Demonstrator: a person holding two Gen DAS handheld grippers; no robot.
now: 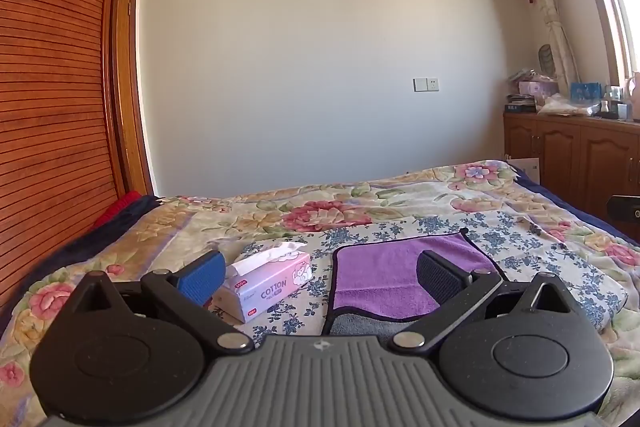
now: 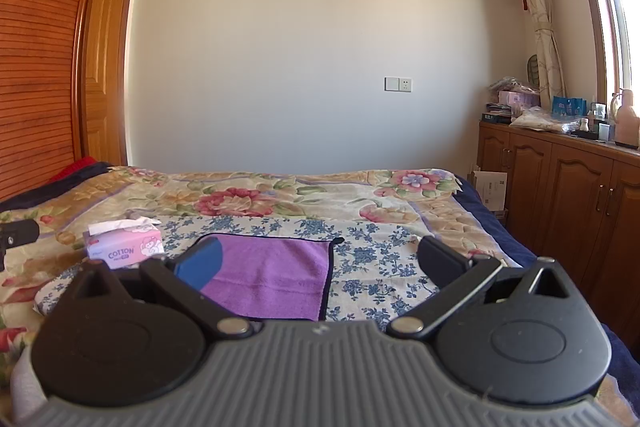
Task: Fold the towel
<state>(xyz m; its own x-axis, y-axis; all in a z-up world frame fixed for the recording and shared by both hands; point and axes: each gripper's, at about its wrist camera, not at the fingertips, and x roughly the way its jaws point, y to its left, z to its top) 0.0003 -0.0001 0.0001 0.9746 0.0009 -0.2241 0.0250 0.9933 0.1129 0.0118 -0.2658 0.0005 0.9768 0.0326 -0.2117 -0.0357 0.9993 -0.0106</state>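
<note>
A floral bed (image 1: 400,195) fills a white-walled room with a wood cabinet (image 2: 560,179) under the window; the purple towel (image 1: 384,275) lies flat near the bed's near edge, beside a pink tissue pack (image 1: 268,279) printed "COTTON". Both claws, left (image 1: 320,275) and right (image 2: 320,263), hang released above it; only the left view shows the towel's grey underside, only the right a pink jug (image 2: 626,123).

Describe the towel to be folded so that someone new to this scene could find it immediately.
On the flowered bed, a blue-and-white floral cloth is spread. The towel lies on it, right of the pink tissue pack: the only plain purple piece, dark-edged.
</note>
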